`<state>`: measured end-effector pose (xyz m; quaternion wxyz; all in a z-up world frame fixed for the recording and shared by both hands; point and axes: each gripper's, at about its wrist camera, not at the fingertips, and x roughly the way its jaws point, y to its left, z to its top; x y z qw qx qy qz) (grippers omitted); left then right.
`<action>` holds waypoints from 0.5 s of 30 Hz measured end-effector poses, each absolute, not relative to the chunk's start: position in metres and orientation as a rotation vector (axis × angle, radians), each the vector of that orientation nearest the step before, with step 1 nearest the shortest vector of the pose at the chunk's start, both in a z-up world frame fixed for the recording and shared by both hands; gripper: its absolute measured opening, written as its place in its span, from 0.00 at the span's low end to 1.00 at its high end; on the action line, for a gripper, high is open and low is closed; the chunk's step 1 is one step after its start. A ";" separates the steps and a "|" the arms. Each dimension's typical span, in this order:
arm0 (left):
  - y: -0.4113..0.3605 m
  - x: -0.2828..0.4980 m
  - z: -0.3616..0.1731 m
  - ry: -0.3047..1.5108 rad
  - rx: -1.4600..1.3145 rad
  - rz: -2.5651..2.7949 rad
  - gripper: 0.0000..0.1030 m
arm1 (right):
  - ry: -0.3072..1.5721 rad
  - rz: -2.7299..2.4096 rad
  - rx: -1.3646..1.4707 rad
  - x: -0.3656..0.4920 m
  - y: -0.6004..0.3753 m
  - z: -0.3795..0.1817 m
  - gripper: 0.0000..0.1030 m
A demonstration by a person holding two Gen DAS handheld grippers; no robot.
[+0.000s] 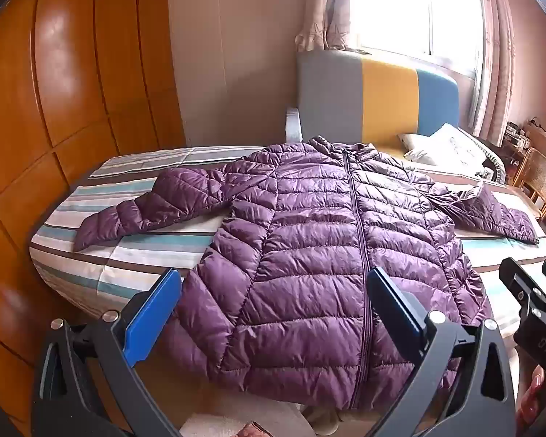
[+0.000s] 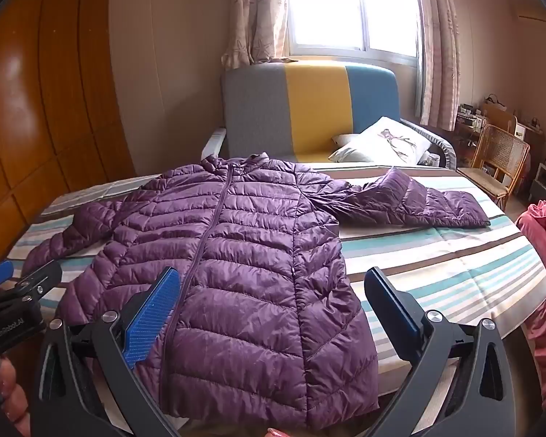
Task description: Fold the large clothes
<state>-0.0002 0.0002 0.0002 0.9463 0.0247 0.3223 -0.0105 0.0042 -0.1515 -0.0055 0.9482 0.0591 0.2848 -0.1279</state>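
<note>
A purple quilted puffer jacket [image 1: 316, 240] lies flat and zipped, front up, on a striped bed [image 1: 102, 255], sleeves spread to both sides, hem hanging over the near edge. It also shows in the right wrist view [image 2: 244, 262]. My left gripper [image 1: 273, 284] is open and empty, hovering above the jacket's lower left half. My right gripper [image 2: 271, 284] is open and empty above the jacket's lower right half. The right gripper shows at the right edge of the left wrist view [image 1: 527, 291]; the left gripper shows at the left edge of the right wrist view [image 2: 14, 280].
A grey, yellow and blue headboard [image 2: 309, 109] and a white pillow [image 2: 386, 142] stand at the far end. A wooden wardrobe [image 1: 54, 109] is on the left. A wicker chair [image 2: 498, 160] and a pink fabric heap [image 2: 542, 240] are on the right.
</note>
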 end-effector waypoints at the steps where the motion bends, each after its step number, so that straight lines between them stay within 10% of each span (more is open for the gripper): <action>1: 0.001 -0.001 0.001 0.647 0.042 -0.023 0.98 | 0.577 -0.260 0.120 0.004 -0.151 -0.005 0.97; 15: 0.000 -0.002 0.003 0.656 0.044 -0.023 0.98 | 0.573 -0.260 0.122 0.004 -0.152 -0.005 0.97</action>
